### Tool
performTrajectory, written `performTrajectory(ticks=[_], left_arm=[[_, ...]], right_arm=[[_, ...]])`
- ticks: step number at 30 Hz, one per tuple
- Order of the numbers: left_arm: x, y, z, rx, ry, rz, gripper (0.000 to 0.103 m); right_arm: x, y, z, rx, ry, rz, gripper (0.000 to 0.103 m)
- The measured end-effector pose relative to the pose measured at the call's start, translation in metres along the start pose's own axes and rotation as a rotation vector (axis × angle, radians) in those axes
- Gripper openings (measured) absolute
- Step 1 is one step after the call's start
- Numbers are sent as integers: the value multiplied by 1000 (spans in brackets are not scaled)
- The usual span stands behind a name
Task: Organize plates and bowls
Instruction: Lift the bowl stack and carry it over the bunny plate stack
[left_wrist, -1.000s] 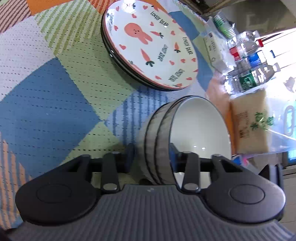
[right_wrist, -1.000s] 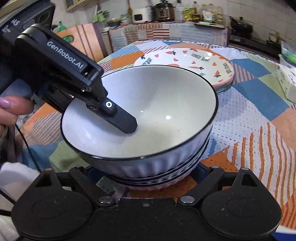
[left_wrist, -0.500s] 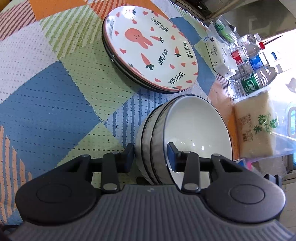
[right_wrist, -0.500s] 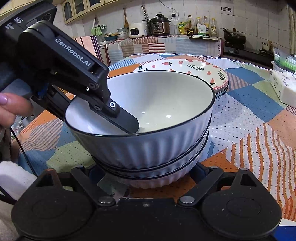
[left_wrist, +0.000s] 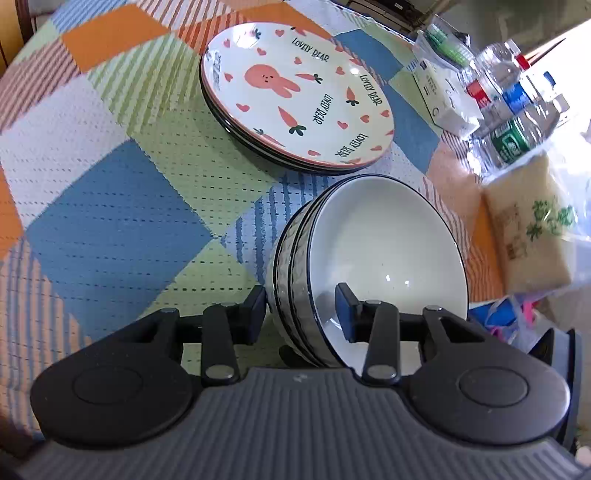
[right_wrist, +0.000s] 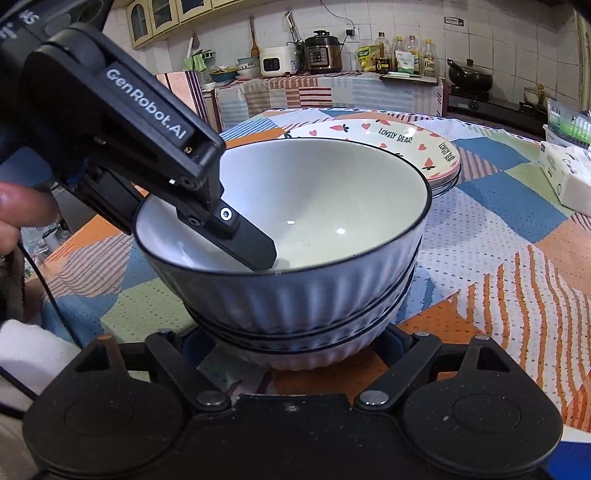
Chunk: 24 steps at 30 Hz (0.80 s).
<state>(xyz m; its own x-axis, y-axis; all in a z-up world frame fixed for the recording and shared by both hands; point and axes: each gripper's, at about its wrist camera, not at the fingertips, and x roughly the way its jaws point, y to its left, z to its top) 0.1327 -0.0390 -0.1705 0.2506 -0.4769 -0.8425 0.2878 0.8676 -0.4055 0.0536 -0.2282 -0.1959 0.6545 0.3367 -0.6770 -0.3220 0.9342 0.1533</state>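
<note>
White bowls (right_wrist: 295, 280) stacked mouth-up; left jaws spread astride rim, right jaws spread.

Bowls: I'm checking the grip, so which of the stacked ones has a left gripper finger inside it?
The top bowl of the nested stack: one finger of the left gripper reaches inside it; the lower bowls show only their ribbed outsides.

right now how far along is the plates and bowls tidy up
Done: the plates sit in one stack, the bowls nested in another. In hand: the left claw straddles the bowl stack's rim, not visibly clamped. Left: possibly only letting go; where the stacks finally belong isn't shown.
</note>
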Motion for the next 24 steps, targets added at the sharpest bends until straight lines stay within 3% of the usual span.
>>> performTrajectory(ticks=[10, 24], left_arm=[[-17, -10, -8, 53, -11, 26, 38], [-66, -28, 13, 134, -88, -44, 38]], right_arm=[[-5, 3, 2, -11, -21, 3, 89], [-37, 6, 26, -92, -148, -44, 88]])
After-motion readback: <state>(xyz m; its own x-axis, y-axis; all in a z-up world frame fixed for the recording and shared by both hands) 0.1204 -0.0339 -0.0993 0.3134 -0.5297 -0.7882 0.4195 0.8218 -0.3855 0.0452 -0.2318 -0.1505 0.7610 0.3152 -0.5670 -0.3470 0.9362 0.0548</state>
